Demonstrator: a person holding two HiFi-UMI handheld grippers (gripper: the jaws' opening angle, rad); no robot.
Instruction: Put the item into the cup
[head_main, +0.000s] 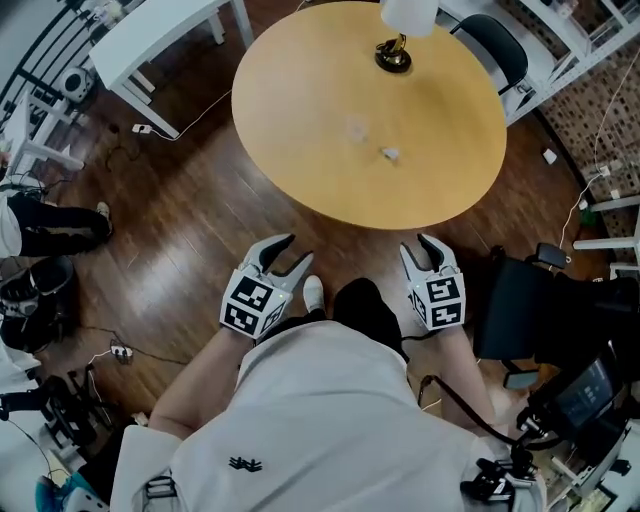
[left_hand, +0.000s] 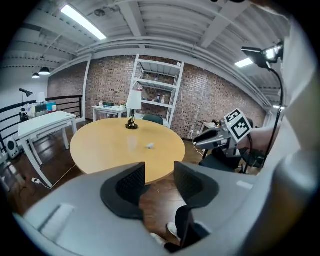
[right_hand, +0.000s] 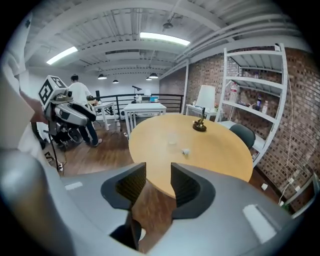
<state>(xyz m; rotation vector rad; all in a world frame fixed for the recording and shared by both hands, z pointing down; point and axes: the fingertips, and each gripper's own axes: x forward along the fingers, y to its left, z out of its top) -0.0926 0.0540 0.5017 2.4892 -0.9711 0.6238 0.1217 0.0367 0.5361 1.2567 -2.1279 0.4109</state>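
A clear cup (head_main: 355, 128) stands near the middle of the round wooden table (head_main: 300, 150), with a small white crumpled item (head_main: 390, 153) just to its right. Both grippers are held close to my body, short of the table's near edge and above the wooden floor. My left gripper (head_main: 293, 250) is open and empty. My right gripper (head_main: 418, 246) is open and empty too. The left gripper view shows its jaws (left_hand: 159, 175) apart, with the cup (left_hand: 131, 143) and item (left_hand: 150, 146) far ahead. The right gripper view shows the same past its own jaws (right_hand: 158, 177): cup (right_hand: 172, 141), item (right_hand: 185, 151).
A lamp (head_main: 395, 50) stands at the table's far edge. A dark chair (head_main: 495, 50) sits behind the table and another (head_main: 520, 310) at my right. White tables (head_main: 150, 40) and floor cables (head_main: 150, 130) lie to the left. A person (right_hand: 80, 107) stands far back.
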